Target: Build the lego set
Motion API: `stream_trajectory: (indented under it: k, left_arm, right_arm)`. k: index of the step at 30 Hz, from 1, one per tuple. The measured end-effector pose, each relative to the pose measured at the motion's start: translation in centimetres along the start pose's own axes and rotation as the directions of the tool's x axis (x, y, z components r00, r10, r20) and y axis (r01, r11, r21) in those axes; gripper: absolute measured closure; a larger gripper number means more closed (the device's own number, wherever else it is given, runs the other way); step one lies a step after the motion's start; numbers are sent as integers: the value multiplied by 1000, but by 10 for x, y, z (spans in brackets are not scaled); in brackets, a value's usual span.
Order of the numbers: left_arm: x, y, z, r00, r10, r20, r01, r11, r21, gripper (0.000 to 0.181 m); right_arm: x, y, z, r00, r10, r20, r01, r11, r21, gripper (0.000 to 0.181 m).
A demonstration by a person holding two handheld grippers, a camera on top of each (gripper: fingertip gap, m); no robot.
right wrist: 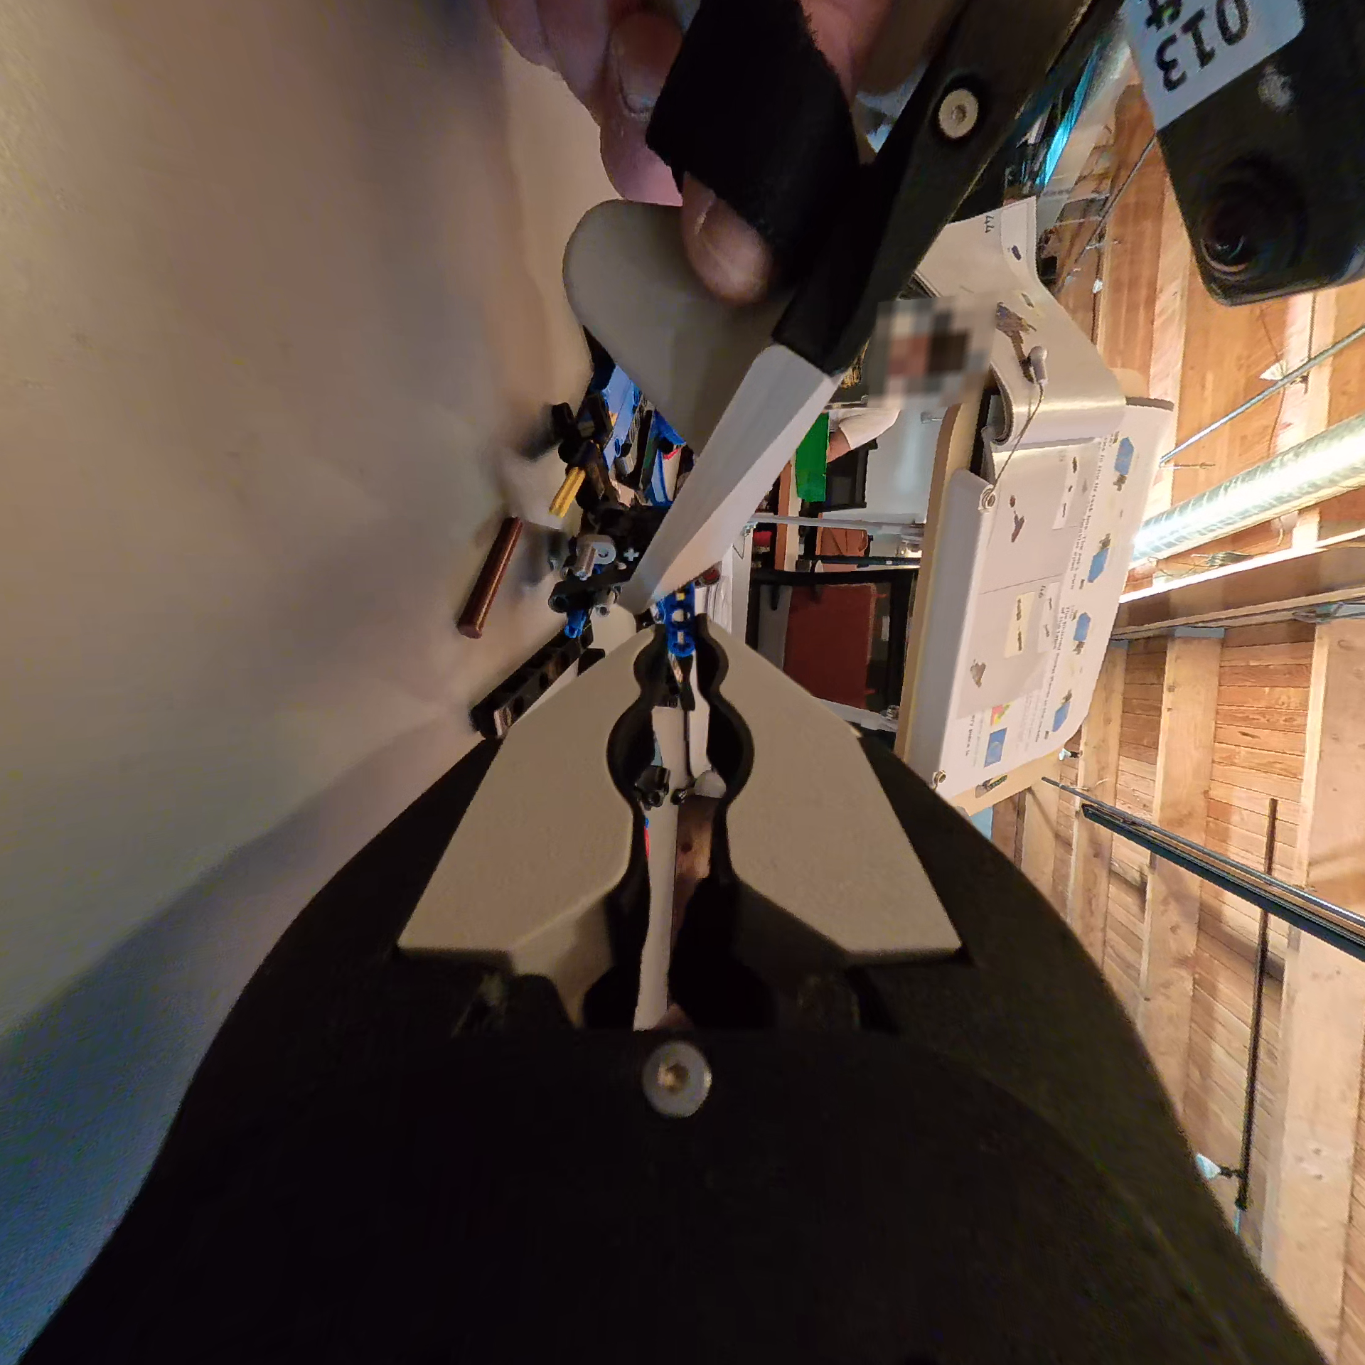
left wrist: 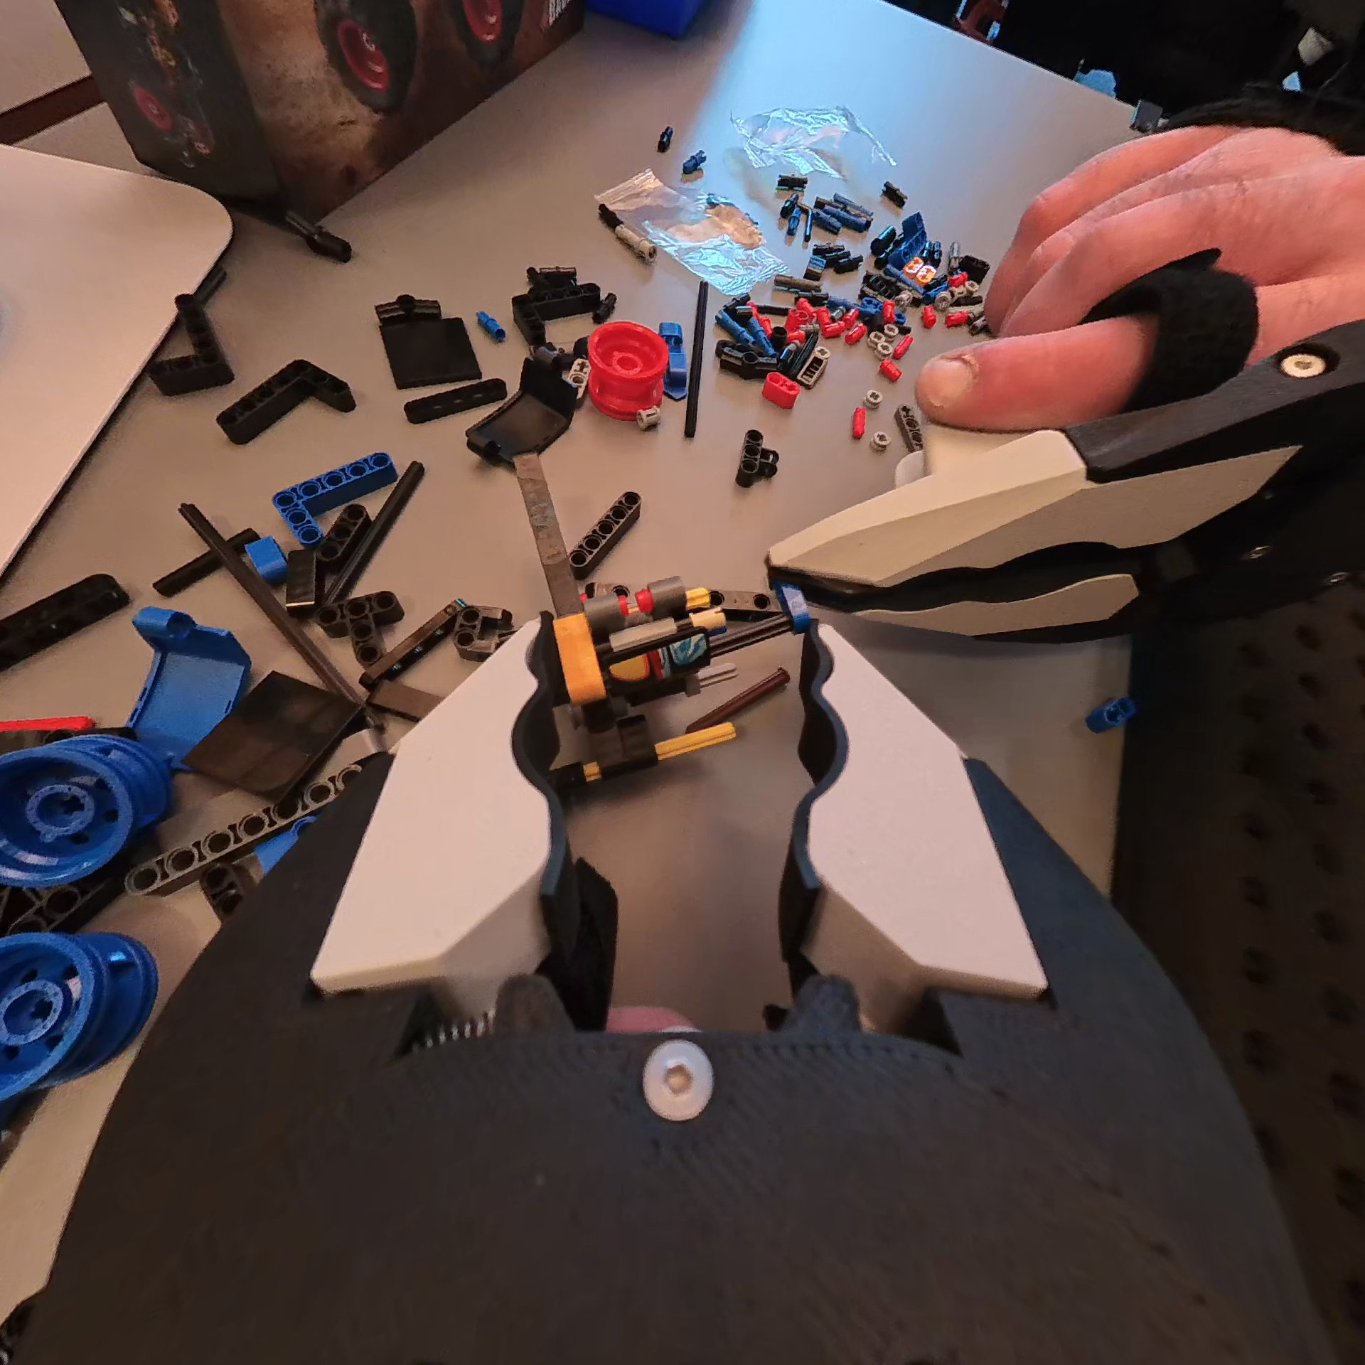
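Resting on the grey tabletop (left wrist: 923, 111) near its right edge, the small lego assembly (left wrist: 635, 657) sits at the tips of my left gripper (left wrist: 672, 650), whose fingers stand apart around it, the left one against its yellow end. My right gripper (left wrist: 794, 591) comes in sideways, fingers clamped on a blue piece (left wrist: 796, 604) at the assembly's black rods. A brown axle (left wrist: 739, 698) lies just beside it; loose parts spread toward the far edge, blue wheels (left wrist: 66, 812) at the left.
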State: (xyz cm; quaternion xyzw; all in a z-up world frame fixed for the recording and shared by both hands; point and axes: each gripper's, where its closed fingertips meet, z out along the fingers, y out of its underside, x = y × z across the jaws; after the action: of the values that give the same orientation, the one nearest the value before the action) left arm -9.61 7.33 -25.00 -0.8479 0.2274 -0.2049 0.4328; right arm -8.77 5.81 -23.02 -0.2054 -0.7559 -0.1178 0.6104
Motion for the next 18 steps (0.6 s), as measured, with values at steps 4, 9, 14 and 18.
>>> stream_trajectory:
  k: [4, 9, 14, 18]
  left_arm:
    - [0, 0, 0, 1000, -2, -9, 2, 1000, 6, 119]
    - [-1, 0, 0, 1000, 6, -7, -6, 1000, 6, 119]
    - [0, 0, 1, 1000, 13, -15, -13, 1000, 9, 123]
    - [2, 1, 1, 999, 27, -18, -27, 1000, 5, 131]
  right_arm:
    - [1, -1, 0, 1000, -7, -13, 7, 1000, 7, 178]
    - [1, -1, 1, 999, -25, -25, 26, 1000, 17, 178]
    - [1, -1, 4, 1000, -23, -21, 23, 1000, 17, 178]
    - [1, 0, 5, 1000, 2, 0, -2, 1000, 26, 178]
